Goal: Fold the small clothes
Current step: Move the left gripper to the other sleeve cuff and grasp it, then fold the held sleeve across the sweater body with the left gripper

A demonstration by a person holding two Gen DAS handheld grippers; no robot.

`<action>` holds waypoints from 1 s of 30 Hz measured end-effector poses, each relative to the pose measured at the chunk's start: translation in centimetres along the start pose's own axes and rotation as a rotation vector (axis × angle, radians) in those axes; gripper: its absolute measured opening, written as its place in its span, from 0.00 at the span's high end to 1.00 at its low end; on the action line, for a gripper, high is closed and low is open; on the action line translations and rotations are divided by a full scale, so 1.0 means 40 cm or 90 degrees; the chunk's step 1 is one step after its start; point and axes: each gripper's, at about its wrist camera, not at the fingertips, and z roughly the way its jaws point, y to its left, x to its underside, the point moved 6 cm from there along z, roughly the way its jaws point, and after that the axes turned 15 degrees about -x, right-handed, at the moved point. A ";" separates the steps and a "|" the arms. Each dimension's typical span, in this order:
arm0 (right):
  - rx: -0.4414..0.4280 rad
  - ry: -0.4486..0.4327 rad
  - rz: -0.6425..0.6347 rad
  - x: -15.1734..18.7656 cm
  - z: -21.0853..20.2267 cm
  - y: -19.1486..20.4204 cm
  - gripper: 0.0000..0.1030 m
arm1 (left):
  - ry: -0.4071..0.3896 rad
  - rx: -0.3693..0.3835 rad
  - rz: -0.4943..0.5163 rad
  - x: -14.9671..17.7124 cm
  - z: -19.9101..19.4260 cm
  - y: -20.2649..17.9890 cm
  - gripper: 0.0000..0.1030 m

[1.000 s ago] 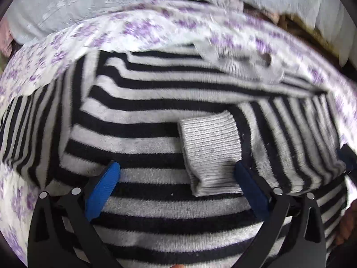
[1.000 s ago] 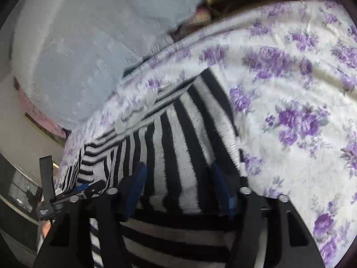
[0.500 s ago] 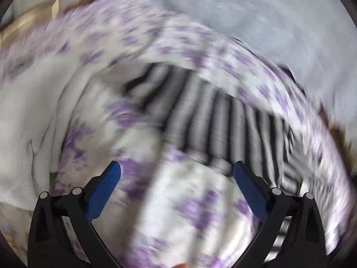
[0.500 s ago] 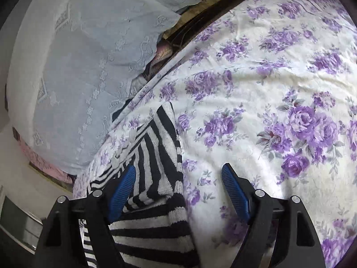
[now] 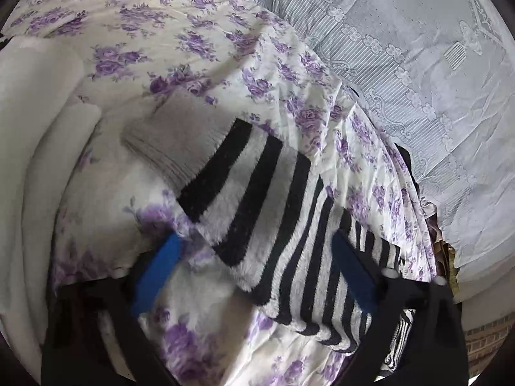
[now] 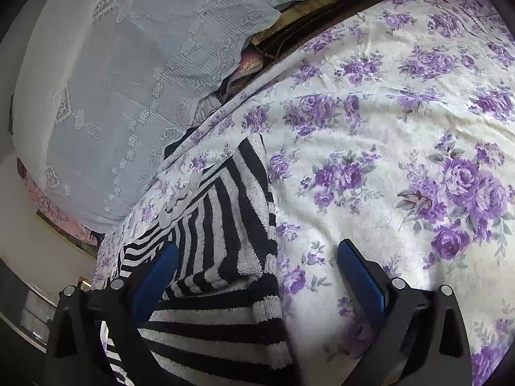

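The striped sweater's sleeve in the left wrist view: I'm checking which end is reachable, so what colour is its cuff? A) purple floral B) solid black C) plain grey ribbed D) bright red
C: the cuff at the end of the black-and-grey striped sleeve is plain grey ribbed knit, lying flat on the floral bedspread.

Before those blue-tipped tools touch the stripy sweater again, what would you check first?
1. Left hand-held gripper over the sleeve: ok, jaws closing, pads not yet pressing.
2. Right hand-held gripper free: ok, jaws opening, nothing pinched.
3. Striped sweater resting on the floral sheet: ok.
4. Grey cuff lying flat: ok.
5. Folded side of the sweater even: cannot tell.
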 end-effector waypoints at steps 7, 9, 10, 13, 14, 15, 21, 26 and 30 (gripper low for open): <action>0.002 0.002 -0.001 -0.002 0.003 0.000 0.03 | 0.008 -0.034 0.043 -0.009 0.002 -0.003 0.83; 0.002 0.002 -0.001 -0.003 0.003 -0.001 0.03 | -0.002 -0.047 0.057 -0.008 -0.006 -0.012 0.85; 0.002 0.002 -0.001 -0.003 0.004 -0.001 0.03 | -0.012 -0.056 0.069 -0.008 -0.015 -0.018 0.86; 0.003 0.003 -0.001 -0.002 0.003 -0.001 0.03 | -0.036 -0.068 0.088 -0.008 -0.045 -0.034 0.87; 0.003 0.003 -0.001 -0.002 0.003 -0.001 0.03 | -0.043 -0.071 0.095 -0.008 -0.058 -0.042 0.87; 0.003 0.003 -0.001 -0.002 0.003 -0.001 0.03 | -0.054 -0.078 0.108 -0.007 -0.074 -0.054 0.87; 0.003 0.003 -0.001 -0.002 0.001 0.001 0.03 | -0.102 -0.093 0.174 0.010 -0.156 -0.138 0.88; 0.000 0.001 0.000 -0.004 0.009 0.000 0.03 | -0.127 -0.097 0.231 0.052 -0.211 -0.227 0.89; -0.001 0.000 0.002 -0.002 0.007 -0.005 0.03 | -0.150 -0.100 0.286 0.102 -0.248 -0.309 0.89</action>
